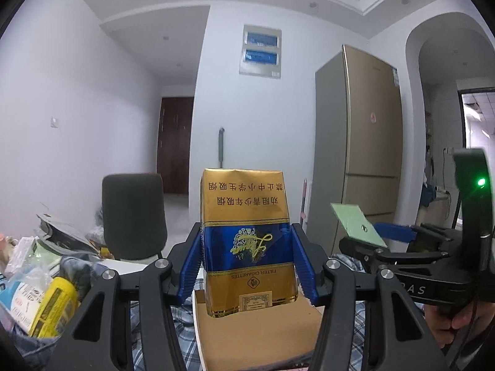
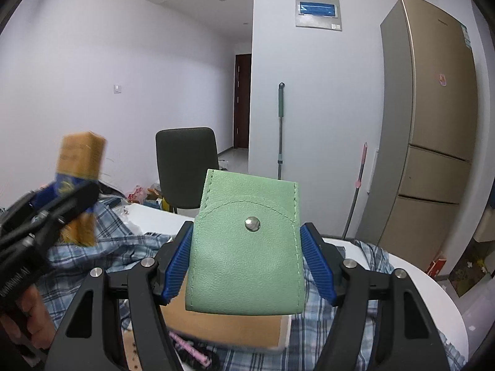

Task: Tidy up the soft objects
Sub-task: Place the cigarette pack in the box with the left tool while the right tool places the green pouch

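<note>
My left gripper (image 1: pixel 247 262) is shut on a gold and blue cigarette pack (image 1: pixel 247 235), held upside down above an open cardboard box (image 1: pixel 260 337). My right gripper (image 2: pixel 246 266) is shut on a pale green leather pouch (image 2: pixel 247 247) with a metal snap, held above the same box (image 2: pixel 222 327). The right gripper and pouch also show at the right of the left wrist view (image 1: pixel 359 225). The left gripper with the pack shows blurred at the left of the right wrist view (image 2: pixel 77 182).
A blue plaid cloth (image 2: pixel 123 241) covers the white round table (image 2: pixel 433 293). A pile of packets and a yellow item (image 1: pixel 55 303) lies at the left. A dark chair (image 2: pixel 185 167), a mop (image 2: pixel 280 130) and a gold fridge (image 2: pixel 433 123) stand behind.
</note>
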A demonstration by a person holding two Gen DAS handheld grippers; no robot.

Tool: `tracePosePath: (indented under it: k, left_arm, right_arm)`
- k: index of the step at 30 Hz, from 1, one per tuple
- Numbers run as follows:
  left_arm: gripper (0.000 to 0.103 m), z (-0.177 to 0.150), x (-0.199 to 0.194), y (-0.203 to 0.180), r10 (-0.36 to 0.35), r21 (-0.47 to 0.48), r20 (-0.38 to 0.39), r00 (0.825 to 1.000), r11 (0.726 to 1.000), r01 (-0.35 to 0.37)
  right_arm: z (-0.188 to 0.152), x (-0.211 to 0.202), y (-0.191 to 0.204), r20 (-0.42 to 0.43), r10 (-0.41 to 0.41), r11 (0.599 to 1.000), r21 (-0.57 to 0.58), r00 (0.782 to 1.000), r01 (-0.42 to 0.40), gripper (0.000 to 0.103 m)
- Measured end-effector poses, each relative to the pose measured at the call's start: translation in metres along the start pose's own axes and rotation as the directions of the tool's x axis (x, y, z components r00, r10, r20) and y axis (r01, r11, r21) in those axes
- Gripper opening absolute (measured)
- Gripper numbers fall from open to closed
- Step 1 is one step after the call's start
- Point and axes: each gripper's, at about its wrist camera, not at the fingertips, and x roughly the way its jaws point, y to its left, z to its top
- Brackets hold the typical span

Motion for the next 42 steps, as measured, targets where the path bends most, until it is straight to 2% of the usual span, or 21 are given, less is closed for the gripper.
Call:
tracePosePath:
  k: [1,2,6,11,16,22,28,30,32,35,40,42]
  left_arm:
    - [0.056,0.000,0.010,0.000,-0.011,0.012,-0.030,0.999,1.000,0.011]
    - [0.056,-0.002,0.022,0.000,0.009,0.024,-0.061,0.998,1.000,-0.008]
    - [0.056,-0.015,0.055,0.009,0.023,-0.003,-0.177,0.984,1.000,-0.024]
    - [0.056,-0.042,0.094,0.020,0.010,-0.038,-0.320,0.947,0.999,-0.023]
    - [0.056,-0.065,0.116,0.026,-0.025,-0.064,-0.392,0.920,0.998,-0.001]
    - [0.056,-0.089,0.133,0.024,-0.004,-0.045,-0.448,0.894,0.999,-0.018]
    - [0.059,-0.094,0.130,0.025,-0.002,-0.047,-0.453,0.891,0.999,-0.021]
    - [0.069,-0.093,0.128,0.027,0.007,-0.047,-0.444,0.896,0.998,-0.031]
    - [0.081,-0.093,0.124,0.027,0.015,-0.045,-0.429,0.903,0.998,-0.038]
    - [0.082,-0.088,0.117,0.026,0.021,-0.042,-0.403,0.915,0.998,-0.041]
    - [0.082,-0.076,0.107,0.026,0.024,-0.054,-0.372,0.928,0.997,-0.048]
    - [0.082,-0.066,0.102,0.023,0.035,-0.026,-0.345,0.938,0.999,-0.047]
  right_arm:
    - [0.002,0.004,0.001,0.004,-0.001,1.000,-0.002,1.000,0.001,0.067]
    - [0.004,0.009,0.001,0.005,0.001,1.000,0.001,1.000,-0.001,0.067]
    - [0.003,0.028,-0.001,-0.015,0.018,0.999,0.037,1.000,-0.017,0.067]
    - [-0.014,0.051,-0.002,-0.029,-0.010,0.999,0.041,1.000,0.011,0.067]
    - [-0.038,0.080,0.001,-0.120,-0.001,1.000,0.023,0.993,0.004,0.067]
    - [-0.061,0.107,-0.005,-0.214,0.009,0.999,0.043,0.977,0.001,0.067]
    - [-0.076,0.123,-0.009,-0.275,0.016,0.999,0.046,0.961,-0.004,0.067]
    - [-0.078,0.126,-0.010,-0.294,0.034,0.998,0.058,0.955,-0.018,0.069]
    - [-0.079,0.128,-0.010,-0.301,0.038,0.998,0.063,0.953,-0.020,0.079]
    - [-0.080,0.128,-0.011,-0.293,0.022,0.999,0.053,0.956,-0.007,0.083]
    - [-0.072,0.121,-0.015,-0.268,0.010,0.998,0.066,0.963,0.008,0.083]
    - [-0.066,0.116,-0.018,-0.257,0.013,0.997,0.080,0.966,0.008,0.083]
